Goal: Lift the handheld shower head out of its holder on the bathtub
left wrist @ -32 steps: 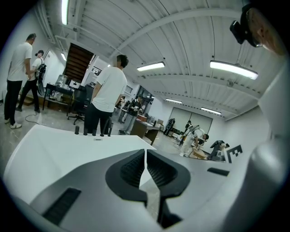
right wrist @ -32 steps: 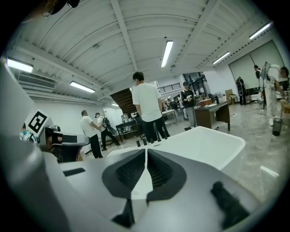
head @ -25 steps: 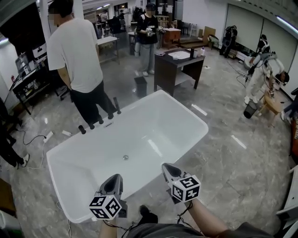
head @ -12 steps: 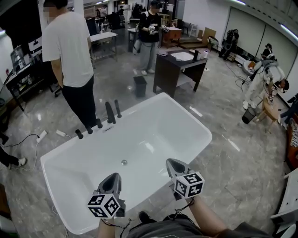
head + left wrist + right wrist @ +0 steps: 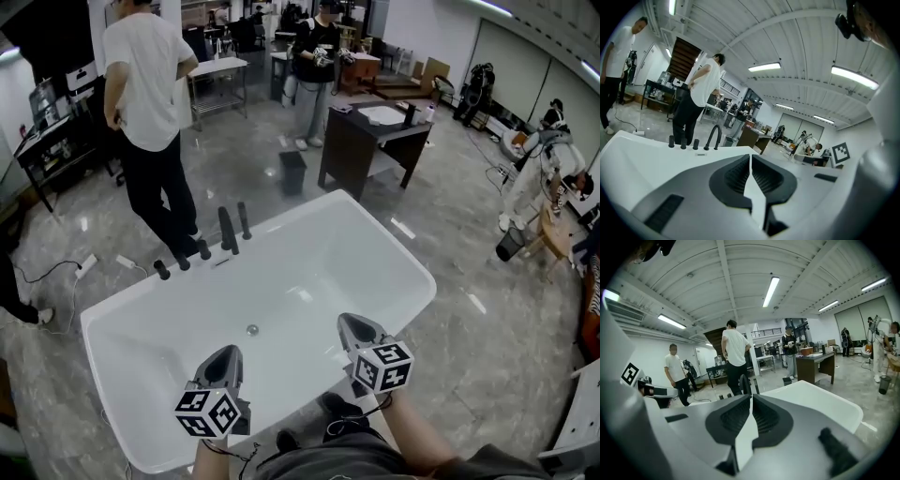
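A white bathtub point(image 5: 394, 258) fills the middle of the head view. On its far left rim stand the black fittings: three knobs point(image 5: 181, 262), a curved spout point(image 5: 226, 230) and, beside it, the slim upright shower head point(image 5: 243, 220). Both gripper views look across the tub at the spout point(image 5: 712, 137) and the shower head point(image 5: 756, 384). My left gripper point(image 5: 228, 354) and right gripper point(image 5: 349, 323) hover over the tub's near rim, far from the fittings. The left gripper point(image 5: 750, 157) and the right gripper point(image 5: 751, 397) are each shut, with nothing between the jaws.
A person in a white shirt point(image 5: 150, 112) stands on the floor just behind the fittings. A dark desk point(image 5: 370, 141) and a small bin point(image 5: 292, 172) stand beyond the tub's far end. Other people are farther back and at the right. Cables point(image 5: 84, 267) lie at left.
Both grippers have moved forward with me along the tub's near side. The tub and fittings sit nearer the picture's middle. The person in white has turned and shifted behind the fittings.
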Available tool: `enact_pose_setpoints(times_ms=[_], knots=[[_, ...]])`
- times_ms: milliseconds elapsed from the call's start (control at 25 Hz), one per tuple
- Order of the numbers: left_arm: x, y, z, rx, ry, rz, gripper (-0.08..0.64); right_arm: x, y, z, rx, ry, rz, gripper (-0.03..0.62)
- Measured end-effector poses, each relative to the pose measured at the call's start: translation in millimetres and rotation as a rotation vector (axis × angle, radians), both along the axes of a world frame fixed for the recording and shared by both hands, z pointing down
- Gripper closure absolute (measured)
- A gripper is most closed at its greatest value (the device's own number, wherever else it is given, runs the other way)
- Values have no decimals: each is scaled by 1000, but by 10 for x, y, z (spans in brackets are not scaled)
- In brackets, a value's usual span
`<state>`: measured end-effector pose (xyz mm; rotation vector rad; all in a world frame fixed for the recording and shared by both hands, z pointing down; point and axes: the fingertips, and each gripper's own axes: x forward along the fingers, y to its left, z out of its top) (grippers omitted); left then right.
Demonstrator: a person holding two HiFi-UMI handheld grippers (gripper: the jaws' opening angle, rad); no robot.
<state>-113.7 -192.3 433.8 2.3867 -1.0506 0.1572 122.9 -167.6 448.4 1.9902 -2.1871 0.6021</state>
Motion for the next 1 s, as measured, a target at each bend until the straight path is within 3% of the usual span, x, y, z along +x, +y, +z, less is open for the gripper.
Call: enact_pose_setpoints(times_ms=[240, 680, 1000], knots=[[178, -216, 57, -14, -36, -111, 534, 299, -607, 95, 4, -25, -92, 560], [847, -919, 181, -45, -91, -306, 534, 984, -1872, 361, -23, -13, -298, 560], [987, -1449, 334, -58, -122, -392, 534, 967, -2813, 677, -32, 0, -399, 560]])
